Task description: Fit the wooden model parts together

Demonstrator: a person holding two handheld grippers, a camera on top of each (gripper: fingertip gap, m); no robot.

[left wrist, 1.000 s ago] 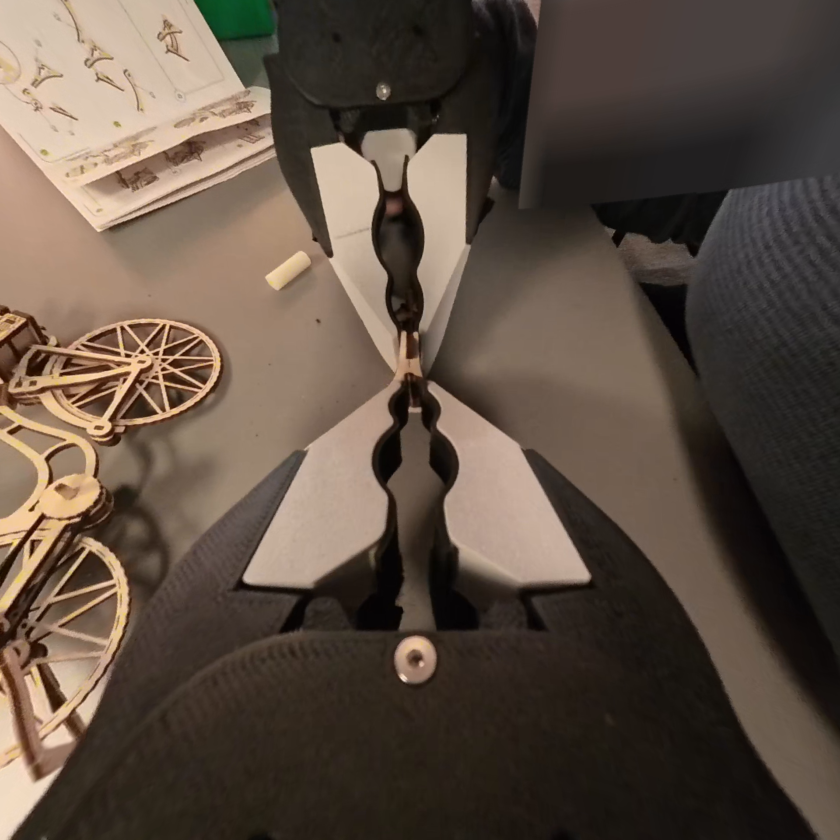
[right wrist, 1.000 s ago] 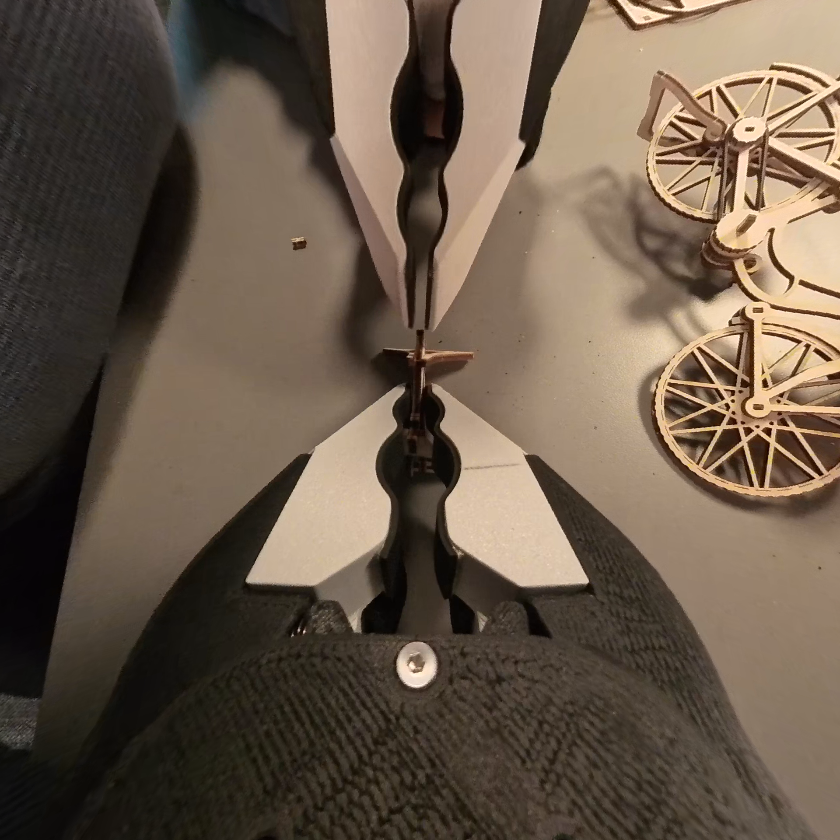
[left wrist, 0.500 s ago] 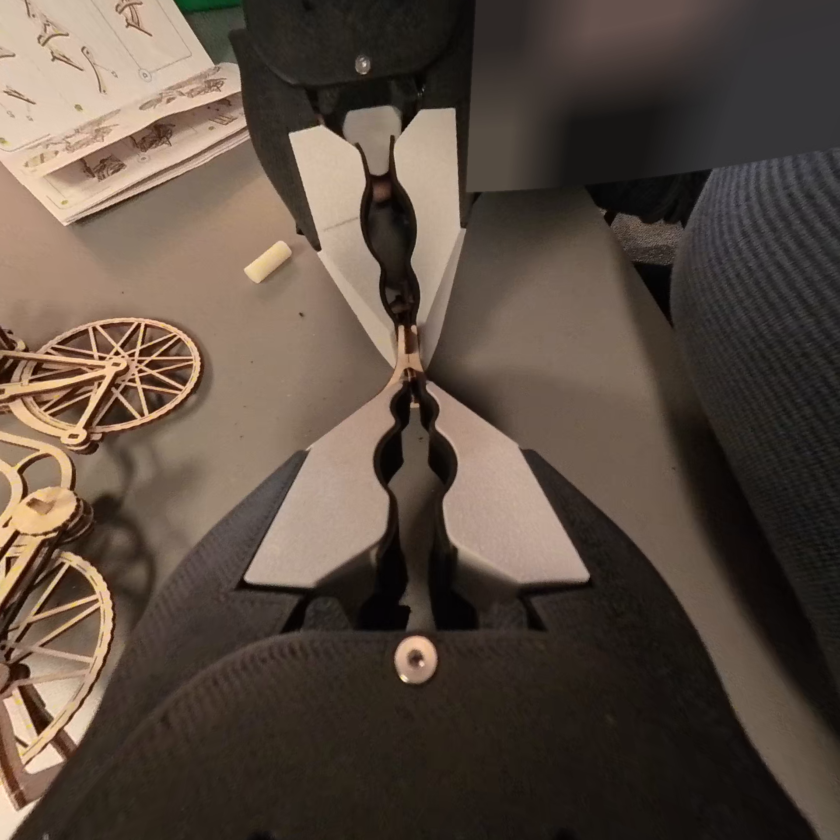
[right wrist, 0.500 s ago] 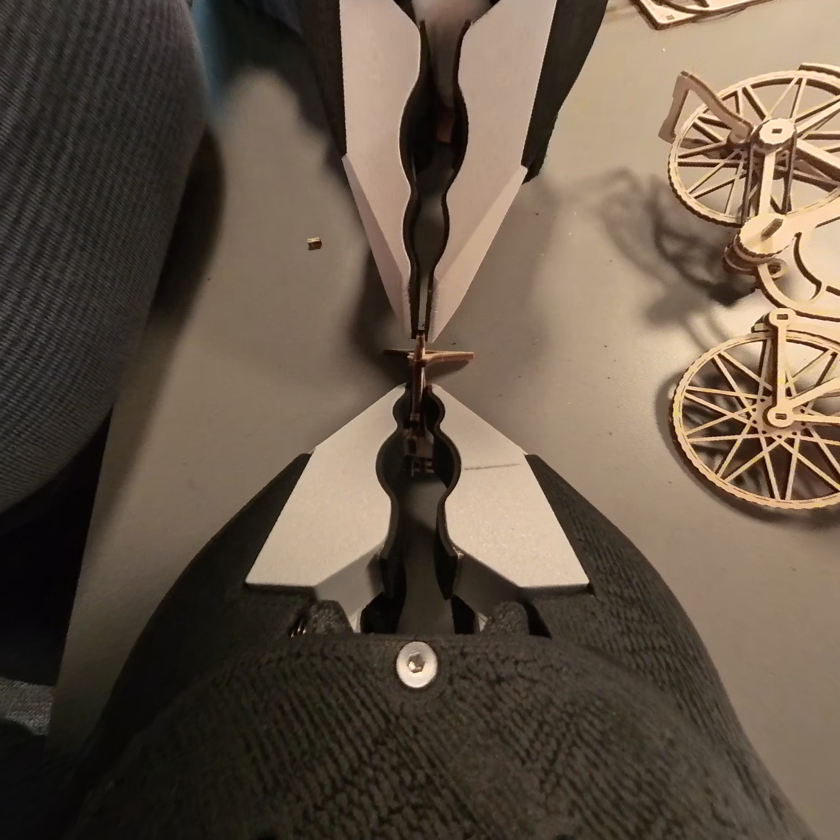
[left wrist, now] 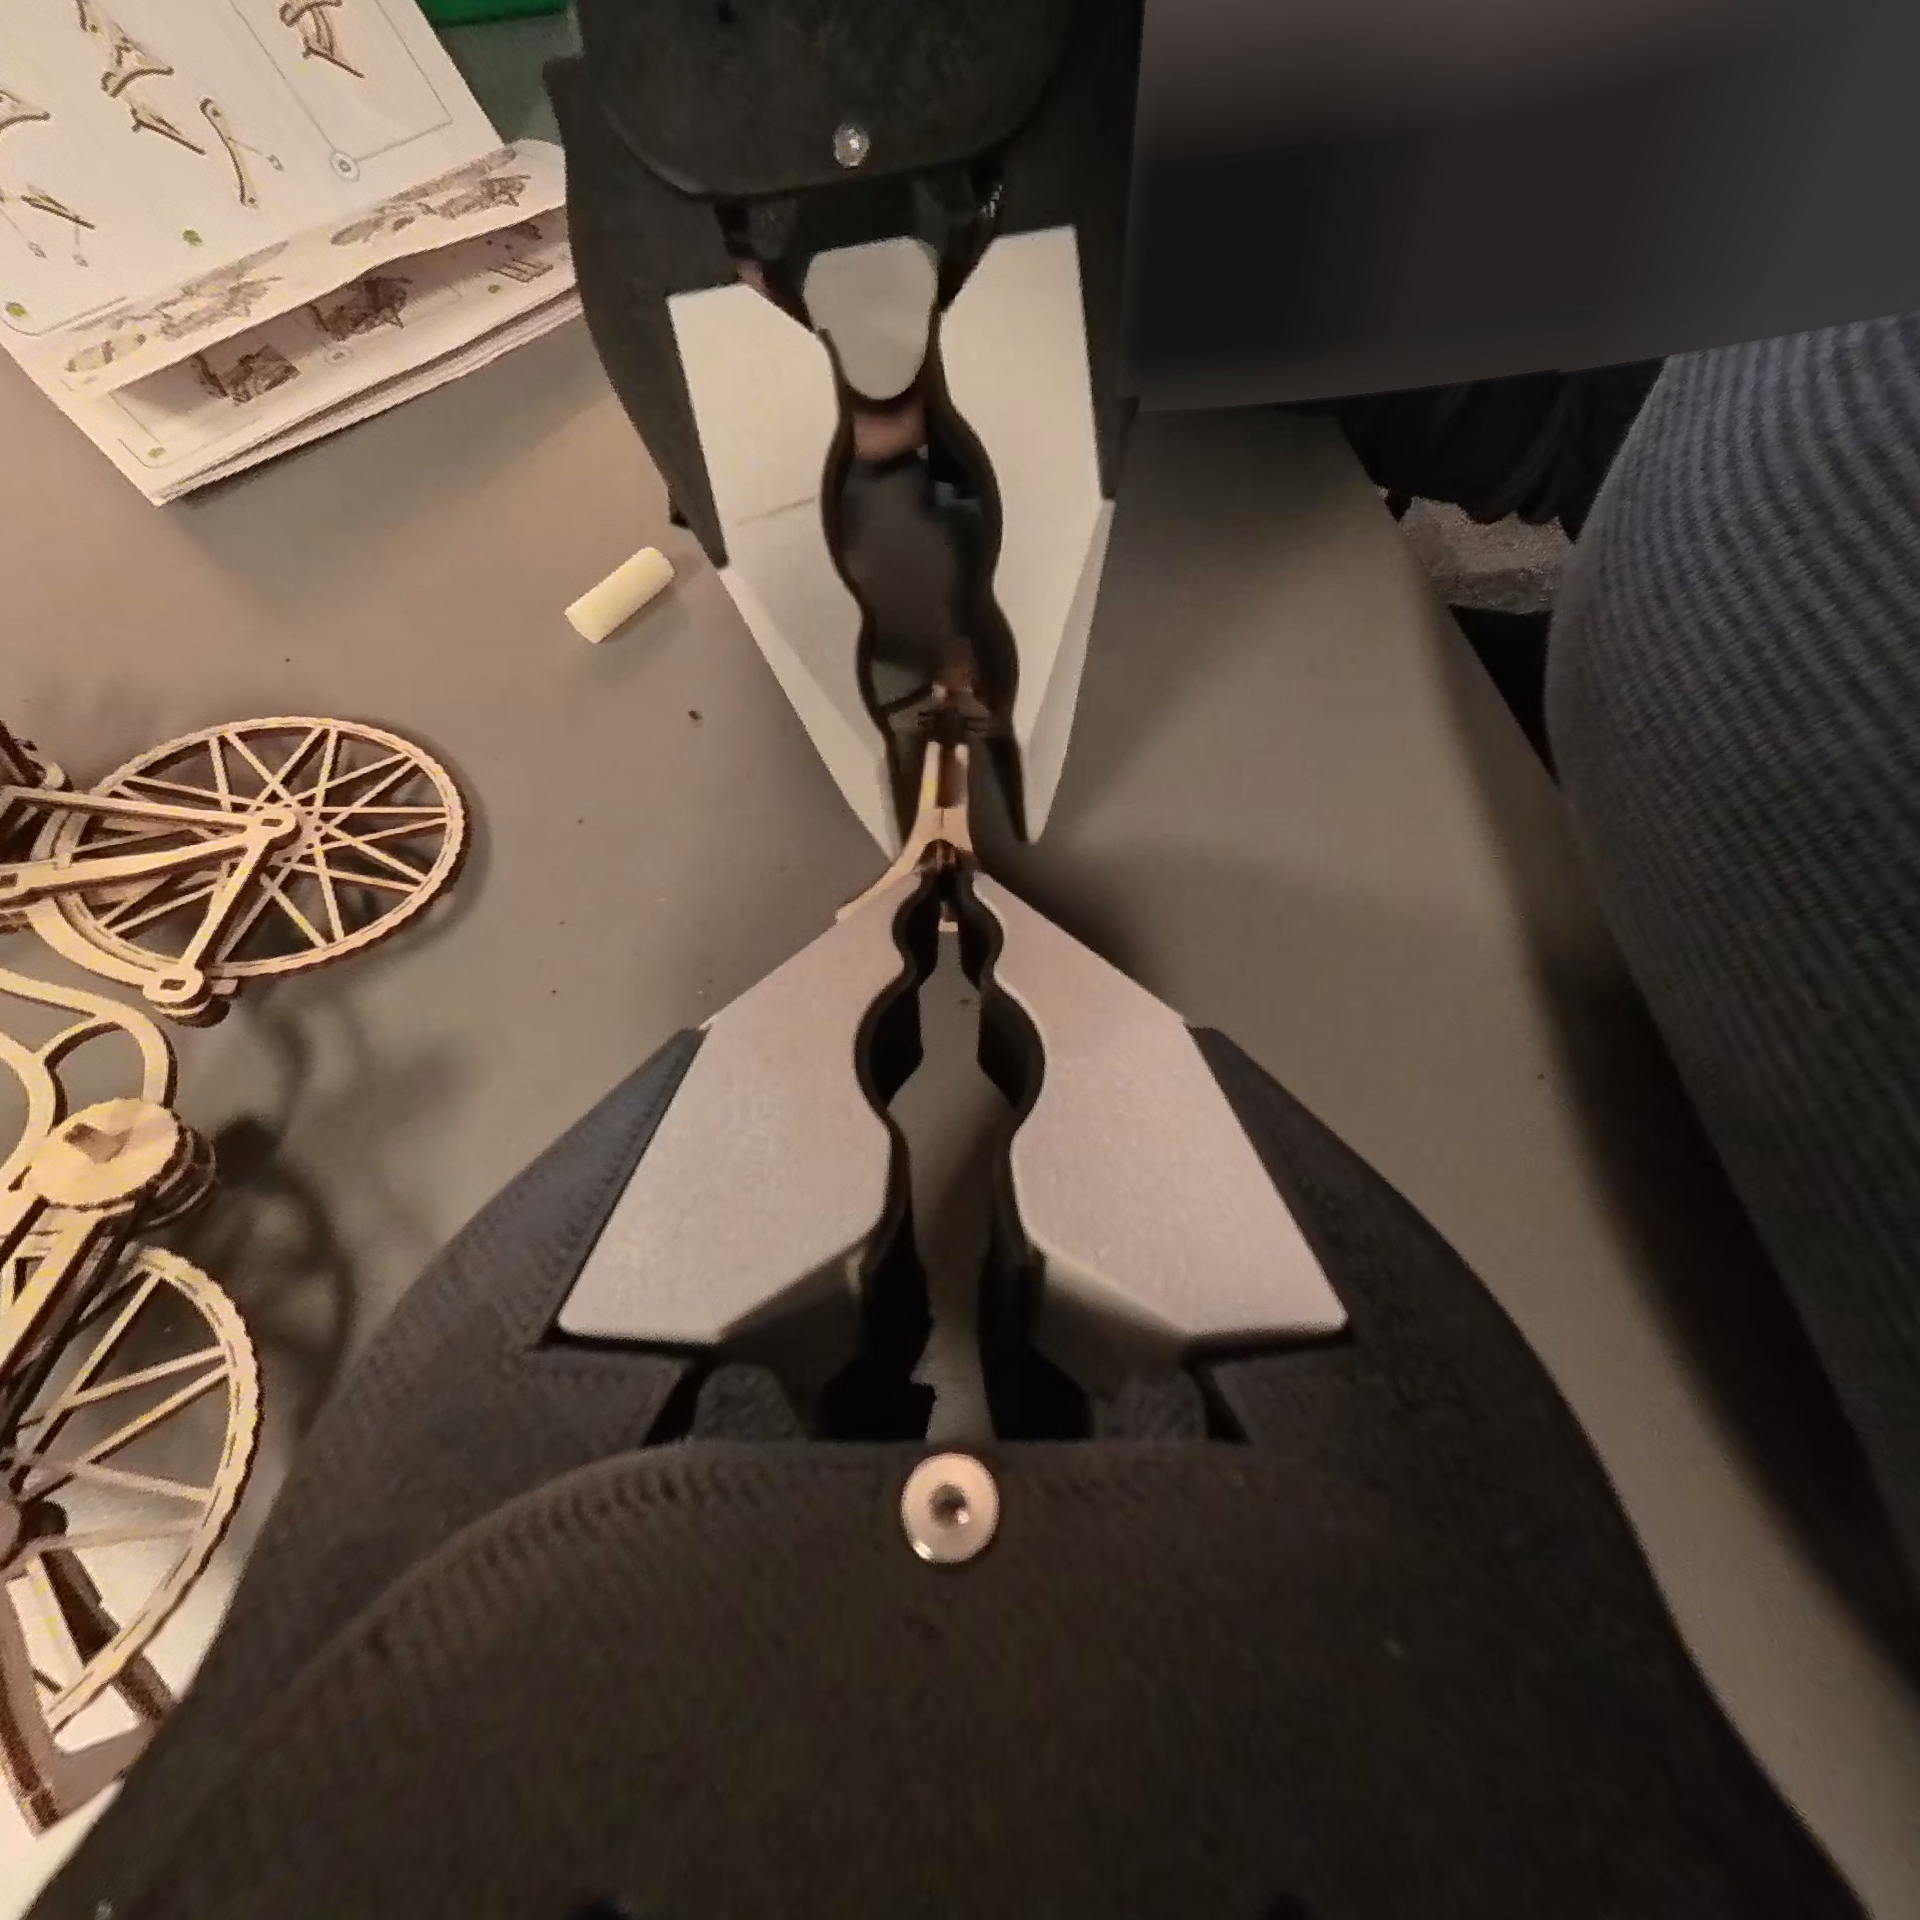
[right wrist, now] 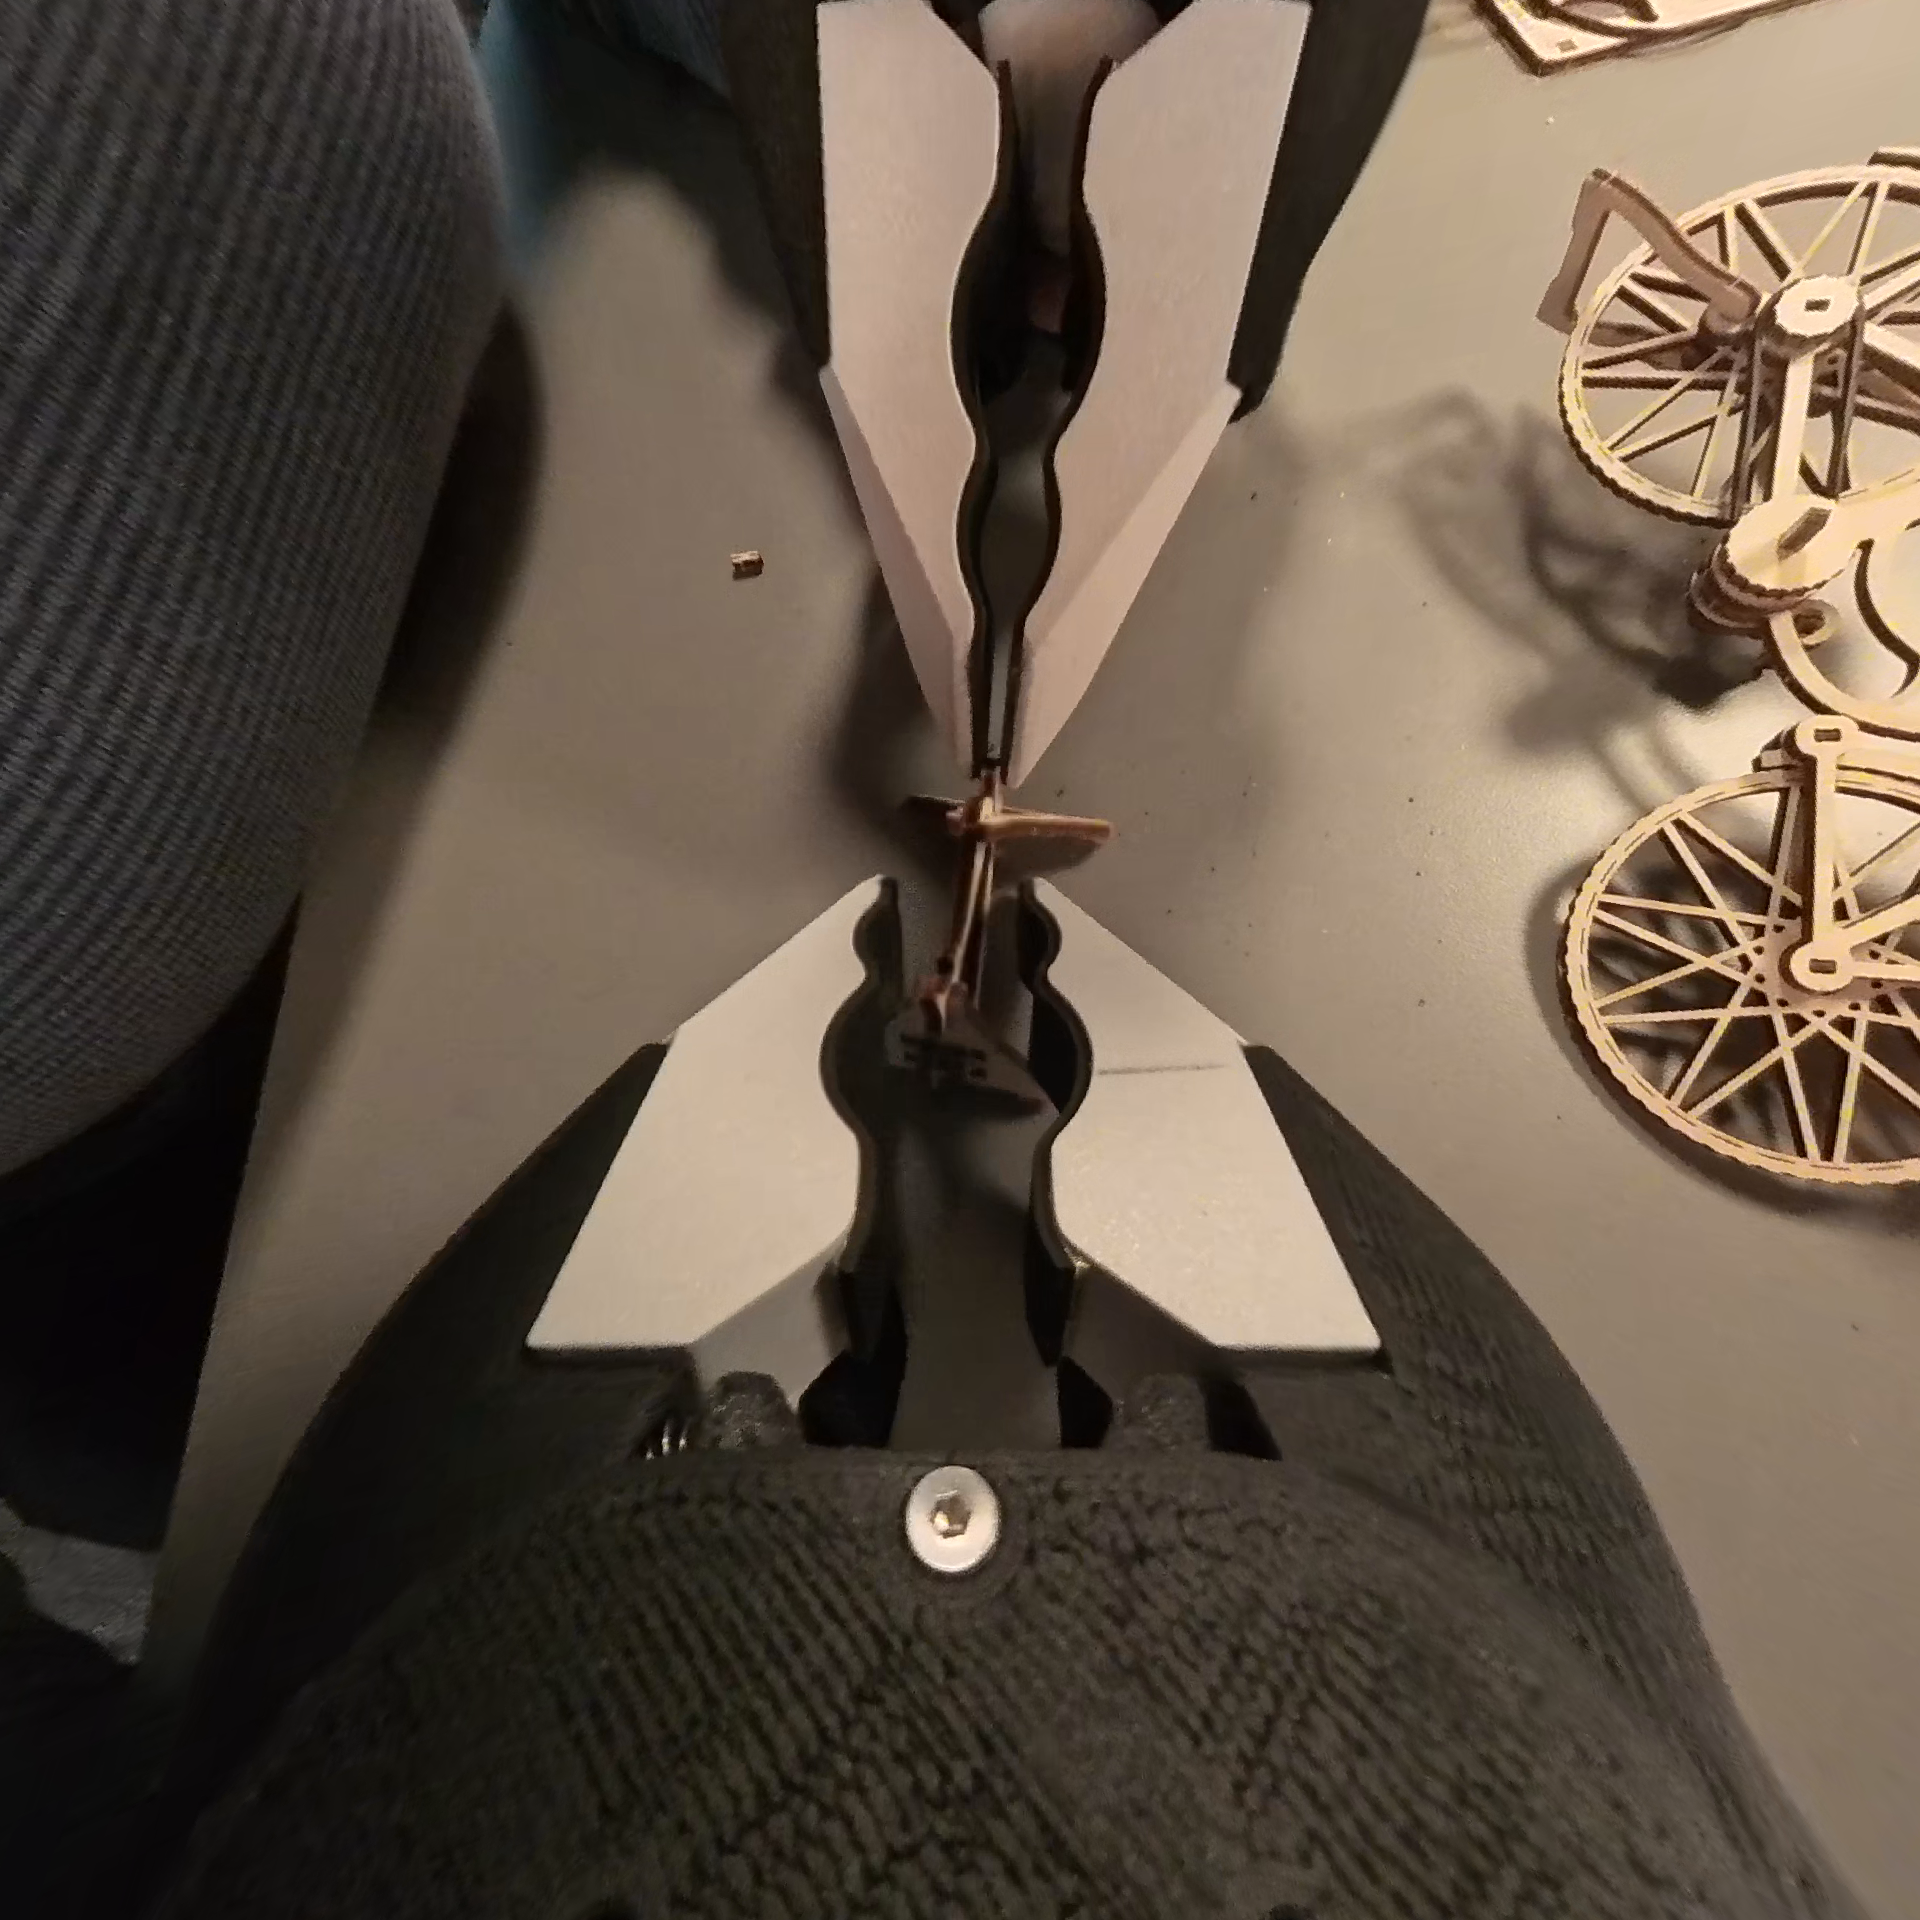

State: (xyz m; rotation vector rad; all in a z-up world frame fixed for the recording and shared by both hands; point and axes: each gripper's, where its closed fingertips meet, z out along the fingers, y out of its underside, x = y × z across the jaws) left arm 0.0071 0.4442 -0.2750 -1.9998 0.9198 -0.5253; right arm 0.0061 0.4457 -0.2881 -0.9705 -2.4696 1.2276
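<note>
A small wooden part (right wrist: 1023,831), a thin stick with a crosspiece and a toothed end (right wrist: 951,1049), hangs between the two grippers above the grey table (right wrist: 1299,727). My left gripper (left wrist: 940,883) is shut on its tip; in the right wrist view it (right wrist: 987,769) points toward me from the top. My right gripper (right wrist: 966,899) is open, its jaws a small gap apart, and the stick lies tilted between them. In the left wrist view the right gripper (left wrist: 956,826) faces mine tip to tip, with the part (left wrist: 940,810) between.
Wooden bicycle models lie on the table: at left in the left wrist view (left wrist: 260,831), at right in the right wrist view (right wrist: 1745,987). An instruction booklet (left wrist: 260,260) and a pale cylinder (left wrist: 618,597) lie beyond. A striped grey sleeve (left wrist: 1766,831) borders the table edge. My two grippers' fingertips are within a few centimetres of each other. The pale cylinder (left wrist: 618,597) is about 10 cm from my right fingertips.
My right gripper's jaws have parted and the wooden stick now tilts loosely between them. The left gripper stays shut on the part. Both views have shifted slightly.
</note>
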